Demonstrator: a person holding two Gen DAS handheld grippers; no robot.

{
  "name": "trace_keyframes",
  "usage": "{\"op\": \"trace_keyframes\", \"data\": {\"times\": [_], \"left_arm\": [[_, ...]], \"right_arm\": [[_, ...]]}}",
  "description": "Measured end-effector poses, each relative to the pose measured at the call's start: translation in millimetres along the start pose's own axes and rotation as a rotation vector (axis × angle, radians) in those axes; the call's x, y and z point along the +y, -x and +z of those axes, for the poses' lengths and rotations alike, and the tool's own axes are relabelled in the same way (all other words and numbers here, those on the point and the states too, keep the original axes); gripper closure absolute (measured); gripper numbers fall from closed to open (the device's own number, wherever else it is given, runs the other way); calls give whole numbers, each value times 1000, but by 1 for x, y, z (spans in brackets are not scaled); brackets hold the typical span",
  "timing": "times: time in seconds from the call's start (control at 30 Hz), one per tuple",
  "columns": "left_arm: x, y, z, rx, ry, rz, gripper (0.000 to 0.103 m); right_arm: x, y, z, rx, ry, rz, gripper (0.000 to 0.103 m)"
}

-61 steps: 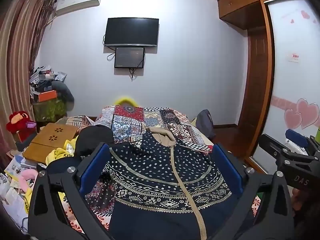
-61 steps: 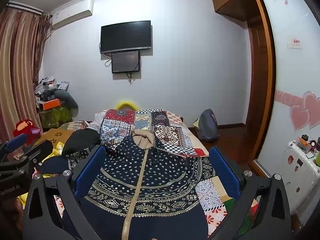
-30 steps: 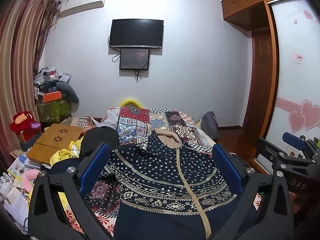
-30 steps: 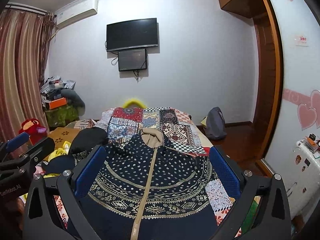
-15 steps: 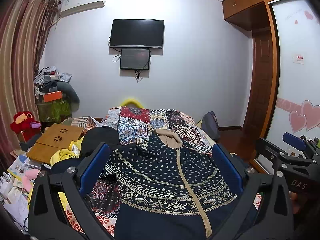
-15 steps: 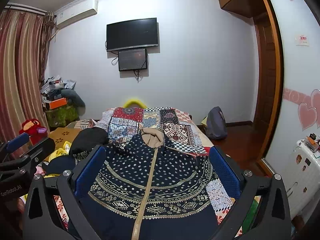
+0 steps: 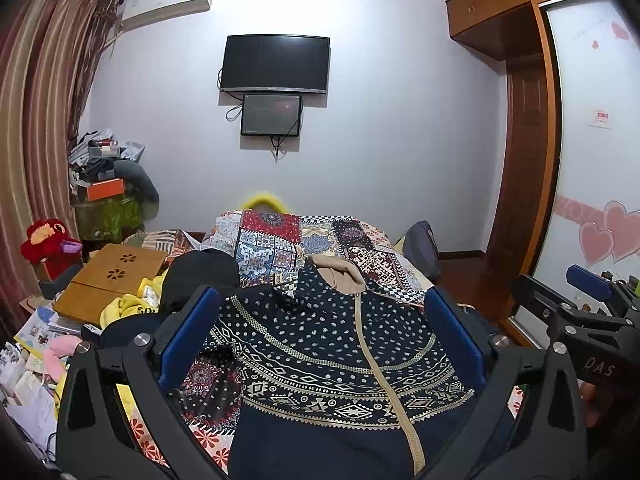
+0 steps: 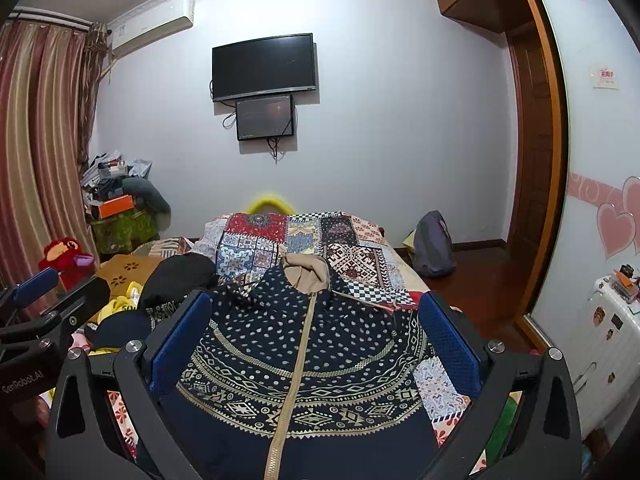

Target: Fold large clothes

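Jacket (image 8: 304, 360) flat on bed (image 8: 360, 264), clothes pile (image 8: 176, 276) to its left, television (image 8: 264, 66) on wall behind

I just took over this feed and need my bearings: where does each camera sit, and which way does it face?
Left wrist: on the left hand-held gripper, open, facing along the bed toward the TV wall over the navy patterned jacket; the right hand-held gripper shows at its right edge.
Right wrist: on the right hand-held gripper, open, same heading; the left one shows at its left edge.
Shared: jacket, patchwork bedspread, wall TV.
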State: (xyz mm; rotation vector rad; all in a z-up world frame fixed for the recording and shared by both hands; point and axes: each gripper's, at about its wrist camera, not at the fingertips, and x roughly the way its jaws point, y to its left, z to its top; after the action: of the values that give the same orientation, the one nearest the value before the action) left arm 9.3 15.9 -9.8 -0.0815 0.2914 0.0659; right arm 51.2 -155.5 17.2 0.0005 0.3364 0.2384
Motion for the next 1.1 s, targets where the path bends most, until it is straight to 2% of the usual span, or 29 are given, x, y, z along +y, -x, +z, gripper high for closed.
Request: {"op": "trace_keyframes", "data": {"times": [0.4, 0.63, 0.83, 1.0, 1.1], "left_arm": [[14, -30, -5, 57, 20, 26, 0], [44, -64, -4, 91, 36, 97, 0], [97, -103, -6, 142, 78, 183, 0], [158, -133, -17, 191, 121, 295, 0], [205, -153, -31, 256, 171, 350, 0]], "right_arm": [[-2, -29, -2, 51, -4, 0, 0], [-1, -70, -5, 129, -11, 17, 0], [6, -128, -14, 227, 22, 26, 0], [12, -173, -26, 330, 36, 43, 0], [18, -201, -37, 409, 44, 59, 0]]}}
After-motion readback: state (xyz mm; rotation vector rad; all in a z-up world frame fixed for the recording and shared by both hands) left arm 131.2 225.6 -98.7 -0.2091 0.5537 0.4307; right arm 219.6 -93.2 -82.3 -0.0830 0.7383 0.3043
